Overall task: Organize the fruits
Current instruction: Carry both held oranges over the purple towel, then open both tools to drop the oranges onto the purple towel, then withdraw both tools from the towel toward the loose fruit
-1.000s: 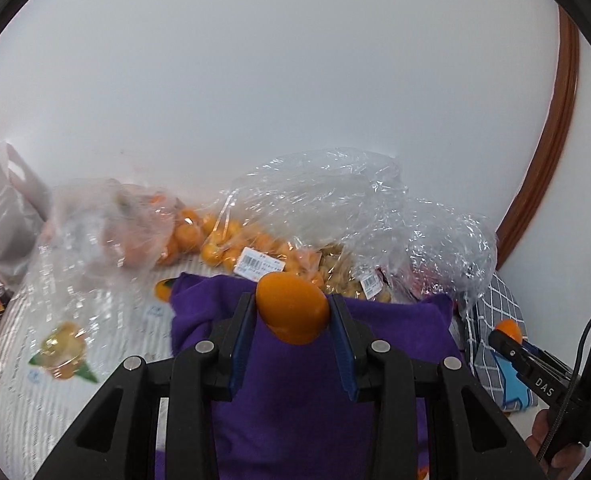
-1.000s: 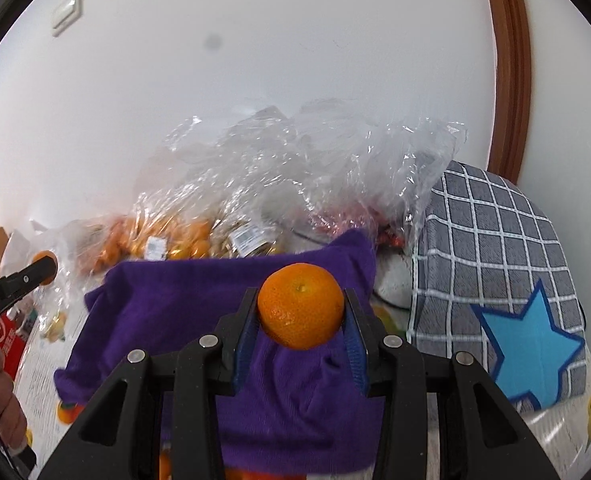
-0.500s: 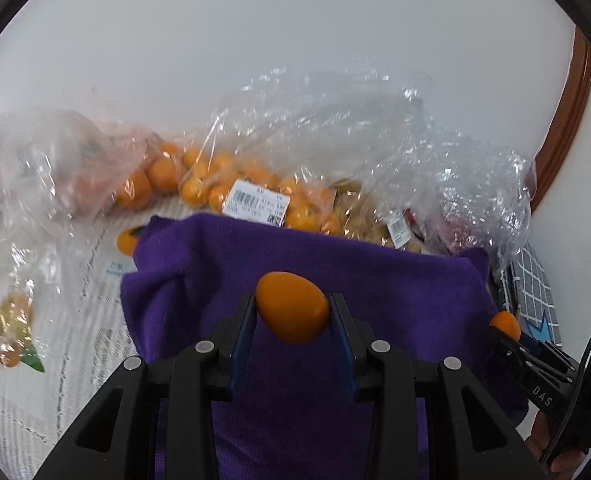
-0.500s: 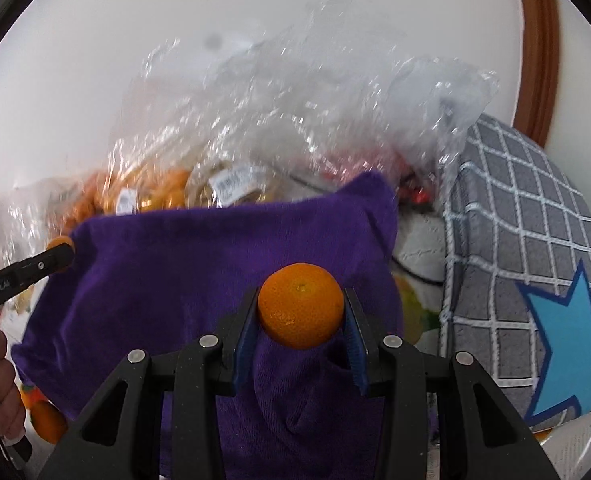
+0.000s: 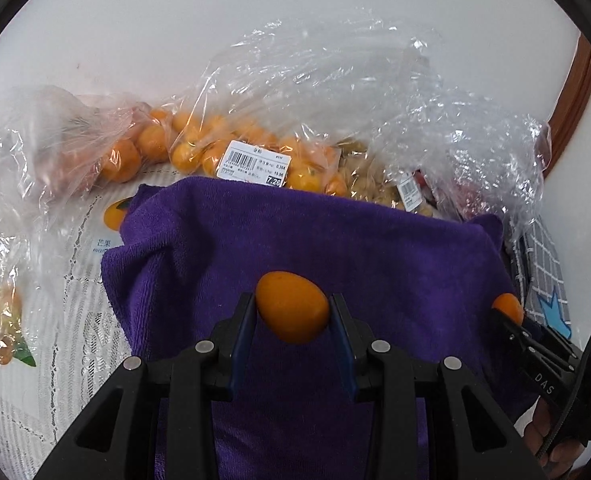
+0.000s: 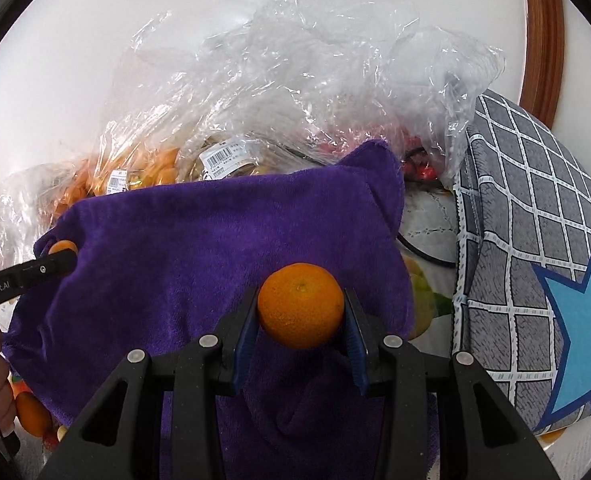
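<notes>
My left gripper [image 5: 292, 314] is shut on a smooth oval orange fruit [image 5: 291, 306], held just above a purple towel [image 5: 335, 248]. My right gripper [image 6: 300, 312] is shut on a round tangerine [image 6: 300, 305] over the same purple towel [image 6: 199, 248]. In the left wrist view the right gripper's tip [image 5: 511, 322] with its tangerine shows at the right edge. In the right wrist view the left gripper's tip [image 6: 51, 262] with its fruit shows at the left edge. Clear plastic bags of small oranges [image 5: 199, 148] lie behind the towel.
Crumpled clear bags [image 6: 295, 92] pile up against the white wall. A grey checked cushion with a blue star [image 6: 543, 264] lies right of the towel. Loose oranges [image 6: 31, 416] sit at the towel's near left corner. A lace tablecloth with fruit prints [image 5: 55, 320] covers the surface.
Both grippers have come down and tipped toward the purple towel, each still holding its fruit. The towel and the bags now fill more of both views.
</notes>
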